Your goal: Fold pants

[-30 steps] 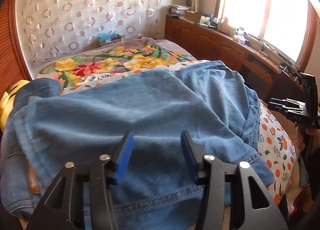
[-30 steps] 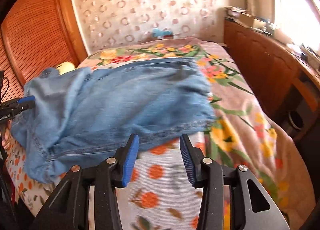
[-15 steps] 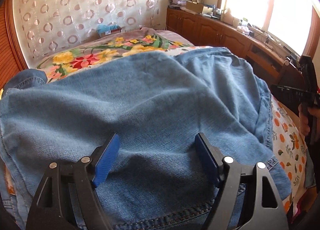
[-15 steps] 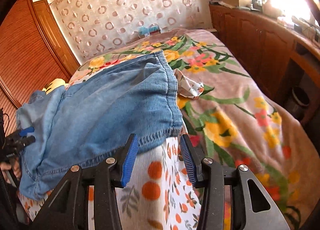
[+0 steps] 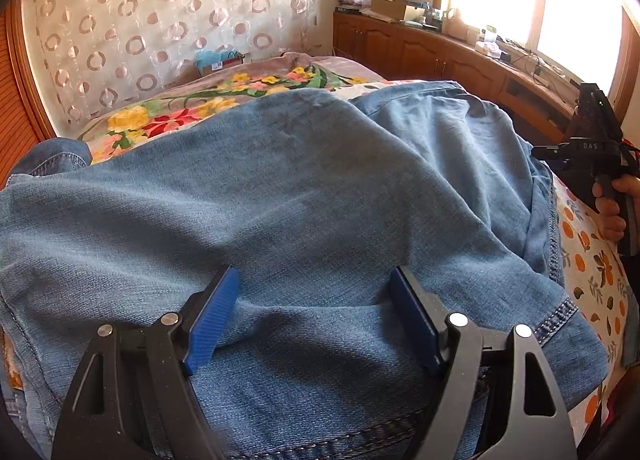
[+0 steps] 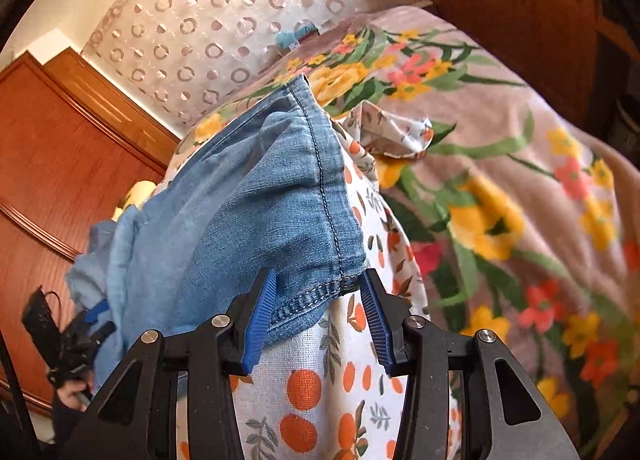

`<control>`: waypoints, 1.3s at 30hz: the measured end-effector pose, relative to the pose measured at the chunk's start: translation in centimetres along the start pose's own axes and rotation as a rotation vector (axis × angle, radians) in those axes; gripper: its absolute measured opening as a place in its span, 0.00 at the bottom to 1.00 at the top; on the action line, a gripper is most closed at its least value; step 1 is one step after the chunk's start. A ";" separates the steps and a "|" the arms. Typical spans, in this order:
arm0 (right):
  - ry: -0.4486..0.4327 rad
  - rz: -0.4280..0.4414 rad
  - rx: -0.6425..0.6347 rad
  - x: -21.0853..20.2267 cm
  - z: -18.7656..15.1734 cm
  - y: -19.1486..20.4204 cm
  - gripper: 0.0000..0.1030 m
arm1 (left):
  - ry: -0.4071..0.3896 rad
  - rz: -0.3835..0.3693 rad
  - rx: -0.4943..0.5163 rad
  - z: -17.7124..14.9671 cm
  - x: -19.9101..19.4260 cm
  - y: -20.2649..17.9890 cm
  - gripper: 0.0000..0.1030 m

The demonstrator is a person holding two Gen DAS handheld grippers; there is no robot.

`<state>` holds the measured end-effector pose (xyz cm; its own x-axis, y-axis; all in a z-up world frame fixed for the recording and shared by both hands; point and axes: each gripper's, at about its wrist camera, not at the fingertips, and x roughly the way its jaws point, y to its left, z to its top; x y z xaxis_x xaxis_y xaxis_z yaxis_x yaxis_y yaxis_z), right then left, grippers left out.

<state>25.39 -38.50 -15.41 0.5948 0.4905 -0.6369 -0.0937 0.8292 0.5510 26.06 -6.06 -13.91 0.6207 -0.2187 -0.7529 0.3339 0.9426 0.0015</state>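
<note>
Blue denim pants (image 5: 304, 195) lie spread across the bed on a white cloth with orange prints (image 5: 592, 260). My left gripper (image 5: 314, 308) is open wide, its blue pads low over the denim near a stitched seam. In the right wrist view the pants (image 6: 256, 211) show as a folded stack with a stitched hem corner (image 6: 320, 296). My right gripper (image 6: 318, 316) is open, with that hem corner between its pads. The right gripper also shows at the right edge of the left wrist view (image 5: 592, 147), and the left gripper shows at the lower left of the right wrist view (image 6: 80, 332).
A floral blanket (image 6: 500, 187) covers the bed to the right of the orange-print cloth (image 6: 320, 392). A wooden cabinet (image 5: 440, 55) with clutter runs under the window. A wooden wardrobe (image 6: 48, 163) stands at the left. A patterned curtain (image 5: 160, 19) hangs behind the bed.
My left gripper has opened wider and moved closer over the denim. My right gripper has opened wider, tilted and moved in until the hem corner sits between its pads.
</note>
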 end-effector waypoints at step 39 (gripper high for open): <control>0.030 0.302 -0.613 -0.7 -16.1 30.9 0.07 | -0.199 0.113 -0.201 -6.9 -14.3 7.0 0.76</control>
<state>9.25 -8.95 -6.63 0.4502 0.7239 -0.5228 -0.6923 0.6527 0.3076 14.61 5.45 -7.65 0.7795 -0.1360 -0.6115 0.1199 0.9905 -0.0674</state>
